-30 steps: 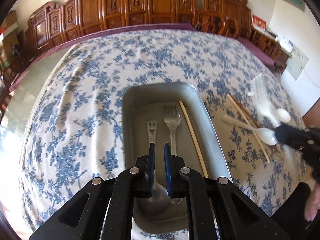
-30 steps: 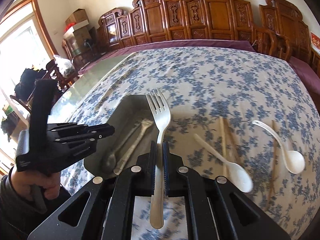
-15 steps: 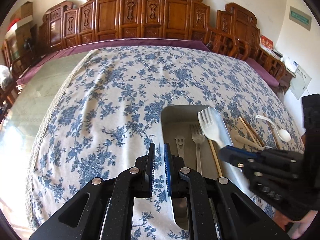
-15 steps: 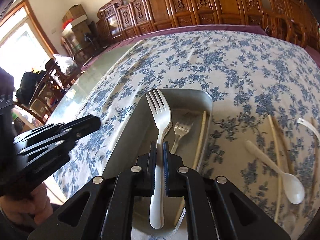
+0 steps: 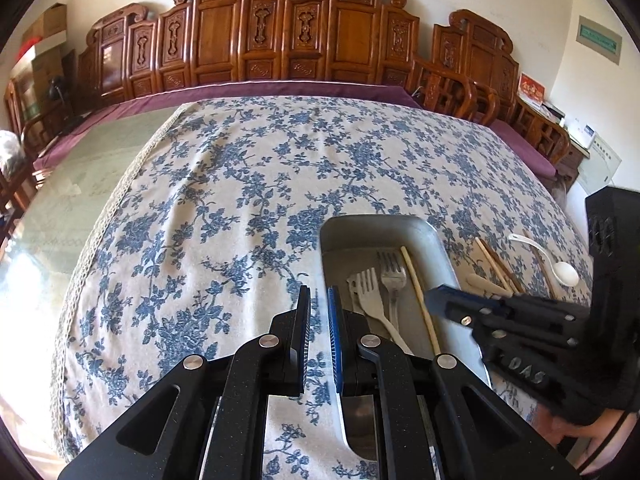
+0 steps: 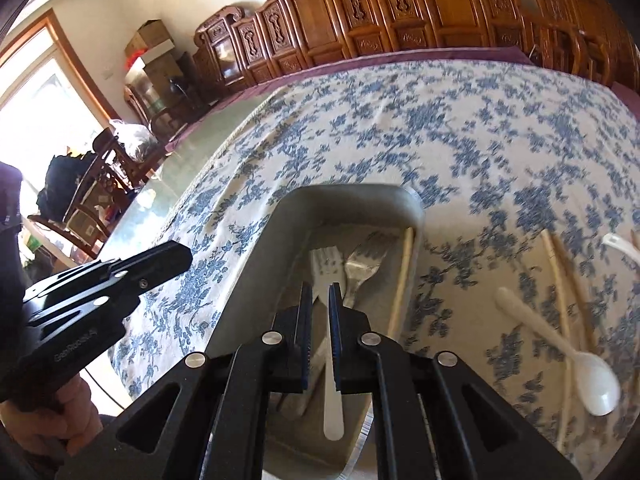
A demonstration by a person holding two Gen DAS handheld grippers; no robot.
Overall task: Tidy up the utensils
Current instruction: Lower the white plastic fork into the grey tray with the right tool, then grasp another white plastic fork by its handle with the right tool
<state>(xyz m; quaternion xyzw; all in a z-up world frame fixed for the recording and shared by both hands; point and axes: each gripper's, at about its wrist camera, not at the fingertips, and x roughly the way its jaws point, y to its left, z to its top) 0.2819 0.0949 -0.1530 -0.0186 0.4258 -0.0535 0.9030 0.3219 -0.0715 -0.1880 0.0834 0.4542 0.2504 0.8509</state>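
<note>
Jaws of right gripper point(image 6: 319, 304) parted — white fork point(image 6: 329, 276) handle partly hidden.

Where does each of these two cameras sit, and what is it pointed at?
Left wrist: rides the left gripper, aimed across the flowered tablecloth; the right gripper shows at right.
Right wrist: rides the right gripper, aimed down into the metal tray; the left gripper shows at left.
Shared: the tray, the white fork, the white spoon.
</note>
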